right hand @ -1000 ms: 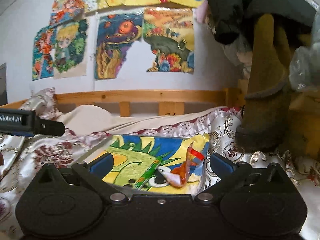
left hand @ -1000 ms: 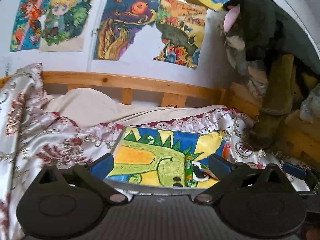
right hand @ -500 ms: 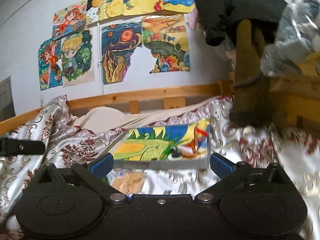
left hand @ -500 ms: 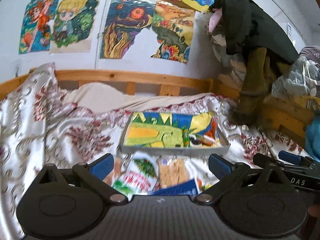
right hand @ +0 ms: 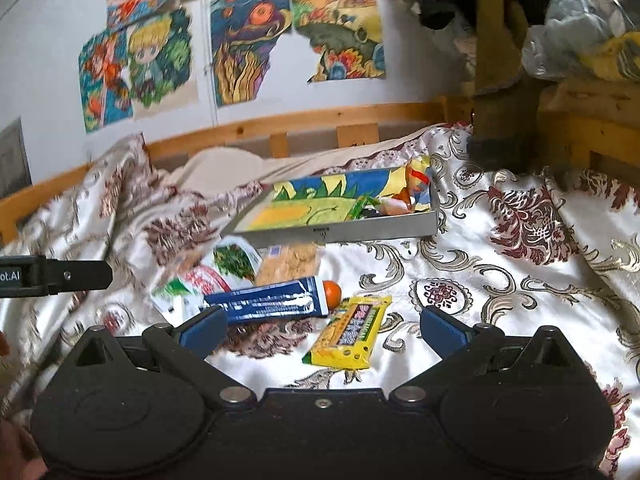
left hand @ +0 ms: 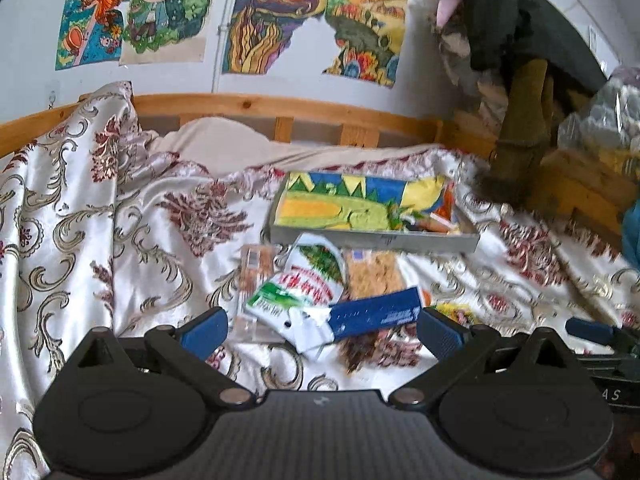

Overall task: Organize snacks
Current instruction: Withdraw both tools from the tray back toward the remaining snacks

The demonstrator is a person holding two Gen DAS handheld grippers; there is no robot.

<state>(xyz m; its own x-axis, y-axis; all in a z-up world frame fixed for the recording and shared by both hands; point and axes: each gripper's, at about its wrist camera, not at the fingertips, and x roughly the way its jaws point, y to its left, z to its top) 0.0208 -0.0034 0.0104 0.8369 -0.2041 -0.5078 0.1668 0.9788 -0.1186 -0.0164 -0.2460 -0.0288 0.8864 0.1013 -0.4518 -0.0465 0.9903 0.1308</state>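
Nearest in the left wrist view, the left tongs [left hand: 322, 326] stand wide open with nothing between them, low in the frame above the bedspread [left hand: 132, 236]. Just past their tips, at lower centre, a blue box [left hand: 376, 312] lies across a white-and-green bag [left hand: 296, 288]; a cracker pack [left hand: 374, 274] sits right behind it and a second clear pack [left hand: 256, 264] lies to the left. A yellow bar [left hand: 454, 312] peeks out by the right finger. Further up, at centre, stands the tray [left hand: 372, 240], holding a few small snacks at its right end.

Likewise, in the right wrist view the right tongs [right hand: 322, 326] are spread open and empty. The yellow bar [right hand: 350, 330] lies between the tips, slightly right of centre. The blue box [right hand: 266, 300] touches the left finger's tip, with a small orange ball [right hand: 332, 292] at its right end. Behind them lie the bag [right hand: 208, 276] and crackers [right hand: 290, 262], then the tray [right hand: 332, 234] at mid-frame. At the left edge the other tool [right hand: 56, 276] juts in. A wooden bed rail [right hand: 304, 122] and wall drawings [right hand: 256, 48] fill the top.
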